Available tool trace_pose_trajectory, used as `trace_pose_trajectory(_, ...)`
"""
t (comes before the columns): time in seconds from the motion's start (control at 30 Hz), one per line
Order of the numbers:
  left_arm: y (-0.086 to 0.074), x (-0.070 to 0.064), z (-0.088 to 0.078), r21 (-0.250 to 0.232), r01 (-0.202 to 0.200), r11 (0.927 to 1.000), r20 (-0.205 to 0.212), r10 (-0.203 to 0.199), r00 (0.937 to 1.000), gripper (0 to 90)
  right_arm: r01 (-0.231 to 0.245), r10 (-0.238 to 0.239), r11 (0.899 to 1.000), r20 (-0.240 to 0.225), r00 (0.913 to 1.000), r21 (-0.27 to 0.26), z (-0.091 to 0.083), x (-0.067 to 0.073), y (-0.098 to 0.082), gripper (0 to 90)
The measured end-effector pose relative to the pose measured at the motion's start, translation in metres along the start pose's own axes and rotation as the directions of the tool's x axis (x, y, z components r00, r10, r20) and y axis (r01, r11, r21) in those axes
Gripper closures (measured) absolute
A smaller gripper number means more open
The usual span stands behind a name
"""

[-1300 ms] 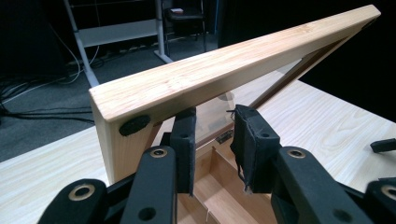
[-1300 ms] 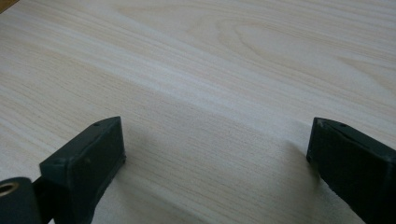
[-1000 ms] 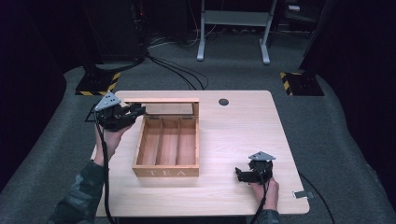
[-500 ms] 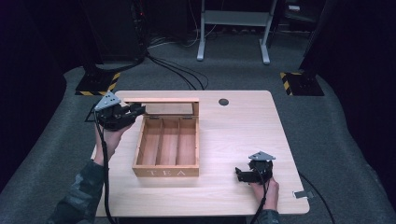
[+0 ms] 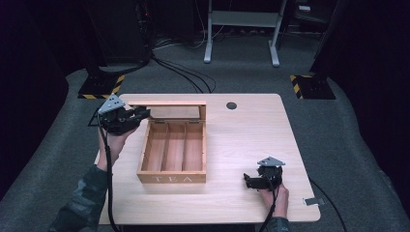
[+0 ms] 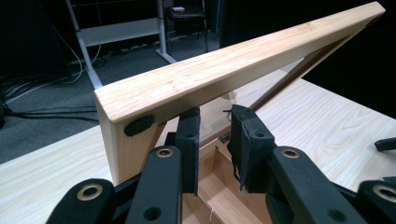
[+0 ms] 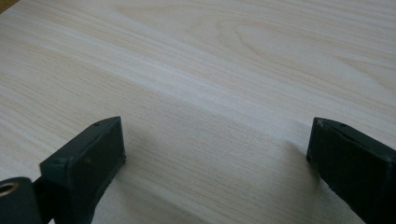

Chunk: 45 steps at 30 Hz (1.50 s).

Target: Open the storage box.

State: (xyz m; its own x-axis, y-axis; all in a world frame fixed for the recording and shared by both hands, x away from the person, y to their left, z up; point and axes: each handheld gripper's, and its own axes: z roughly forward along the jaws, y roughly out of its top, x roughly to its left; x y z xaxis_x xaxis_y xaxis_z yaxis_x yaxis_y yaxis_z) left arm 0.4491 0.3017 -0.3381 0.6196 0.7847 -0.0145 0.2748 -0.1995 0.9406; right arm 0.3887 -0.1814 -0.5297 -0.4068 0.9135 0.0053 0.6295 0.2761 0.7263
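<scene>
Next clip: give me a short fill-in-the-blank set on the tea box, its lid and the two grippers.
1. The wooden box has the word ____ on its front wall.
2. The lid of the box stands ____.
3. The left gripper is closed on the lid's ____ edge.
4. The right gripper rests over the bare table with its jaws ____.

Missing words: TEA; open; side; open

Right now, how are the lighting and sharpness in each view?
High view: soft and dim, dark surroundings, the light wooden table lit. Left gripper view: the open wooden tea box lid sharp, background dark. Right gripper view: bright tabletop, black jaws slightly blurred, faint shadows.
</scene>
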Motion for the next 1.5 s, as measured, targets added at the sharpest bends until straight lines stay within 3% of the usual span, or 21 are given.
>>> trace_pose_trajectory(1.5, -0.0028, -0.0021, -0.0026, -0.001, -0.006, 1.0, -0.006, 0.006, 1.0, 73.8, 0.003, -0.003, 1.0, 0.001, 1.0, -0.002, 0.0001, -0.0002, 0.0, 4.0)
